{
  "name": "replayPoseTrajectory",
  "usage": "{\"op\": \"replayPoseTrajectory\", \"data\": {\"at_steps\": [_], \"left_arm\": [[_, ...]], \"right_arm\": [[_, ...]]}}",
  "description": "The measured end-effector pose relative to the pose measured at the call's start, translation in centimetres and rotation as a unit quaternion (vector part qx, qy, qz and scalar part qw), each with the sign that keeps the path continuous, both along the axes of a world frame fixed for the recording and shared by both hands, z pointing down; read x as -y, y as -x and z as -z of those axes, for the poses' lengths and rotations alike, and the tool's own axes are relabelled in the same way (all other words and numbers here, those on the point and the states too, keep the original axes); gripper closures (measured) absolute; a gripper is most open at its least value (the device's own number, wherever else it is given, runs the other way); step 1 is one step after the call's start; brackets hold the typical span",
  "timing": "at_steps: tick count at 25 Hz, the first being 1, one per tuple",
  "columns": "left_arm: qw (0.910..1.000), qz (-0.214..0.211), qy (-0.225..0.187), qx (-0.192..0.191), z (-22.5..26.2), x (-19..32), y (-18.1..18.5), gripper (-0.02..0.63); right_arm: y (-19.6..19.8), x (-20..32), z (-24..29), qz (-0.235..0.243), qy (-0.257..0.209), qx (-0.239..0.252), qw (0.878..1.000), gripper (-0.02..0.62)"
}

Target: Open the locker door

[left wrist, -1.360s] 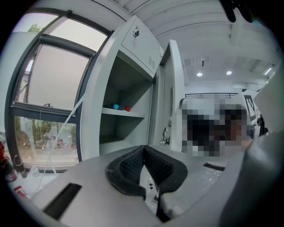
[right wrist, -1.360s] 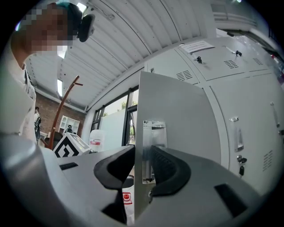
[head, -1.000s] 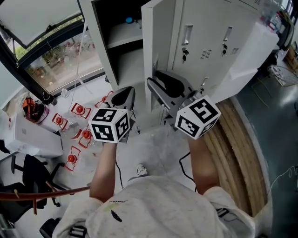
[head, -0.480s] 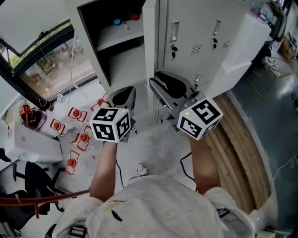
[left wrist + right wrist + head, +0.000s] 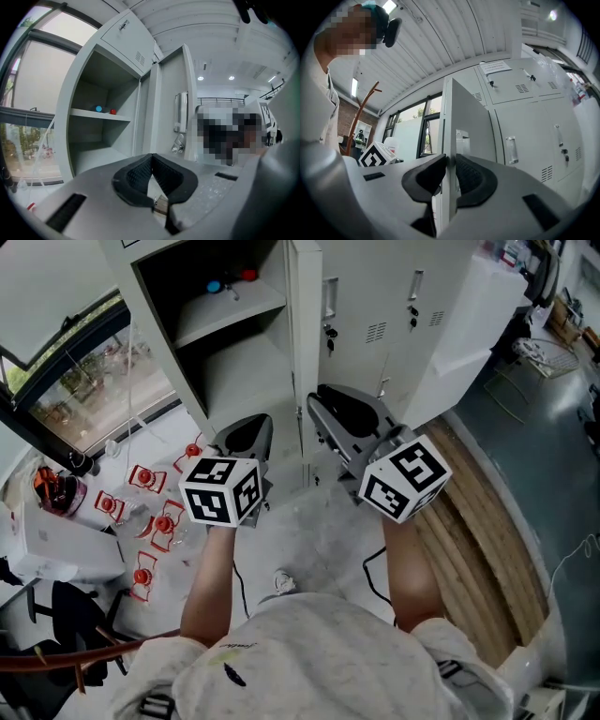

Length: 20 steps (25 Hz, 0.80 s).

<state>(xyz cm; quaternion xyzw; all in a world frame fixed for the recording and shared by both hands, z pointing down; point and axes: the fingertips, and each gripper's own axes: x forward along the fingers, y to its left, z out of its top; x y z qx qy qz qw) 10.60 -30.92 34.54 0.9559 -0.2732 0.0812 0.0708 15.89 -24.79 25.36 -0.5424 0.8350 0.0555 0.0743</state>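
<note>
— Looking at the right tool (image 5: pixel 450 161), what did it hold?
— I'd just been closing it on the free edge of the pale grey metal locker door (image 5: pixel 468 126). The door stood ajar, a pad pressed on either side.
— And the left tool (image 5: pixel 151 158)?
— Pinched together, empty, facing the open compartment (image 5: pixel 89 84).

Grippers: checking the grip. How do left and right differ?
The left gripper has its jaws together, empty; the right gripper has just been closing on the edge of the open grey metal locker door. Left faces the shelved compartment, right faces the door edge-on. Both have black pads.
</note>
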Motion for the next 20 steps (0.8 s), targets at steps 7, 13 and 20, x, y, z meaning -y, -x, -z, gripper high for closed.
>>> {"op": "replayPoseTrajectory", "data": {"at_steps": [7, 13, 20], "left_arm": [[0.9997, -0.026, -0.002, 0.001, 0.2, -1.0, -2.1, 0.600], [0.9992, -0.040, -0.002, 0.000, 0.3, -1.5, -3.5, 0.600], [0.9987, -0.051, -0.002, 0.003, 0.1, -1.6, -4.7, 0.600]], "right_arm": [[-2.4, -1.0, 0.0, -0.039, 0.004, -0.004, 0.999, 0.543], [-5.0, -1.7, -0.1, -0.073, 0.008, 0.008, 0.997, 0.548], [-8.0, -2.1, -0.1, -0.102, 0.007, 0.024, 0.994, 0.548]]}}
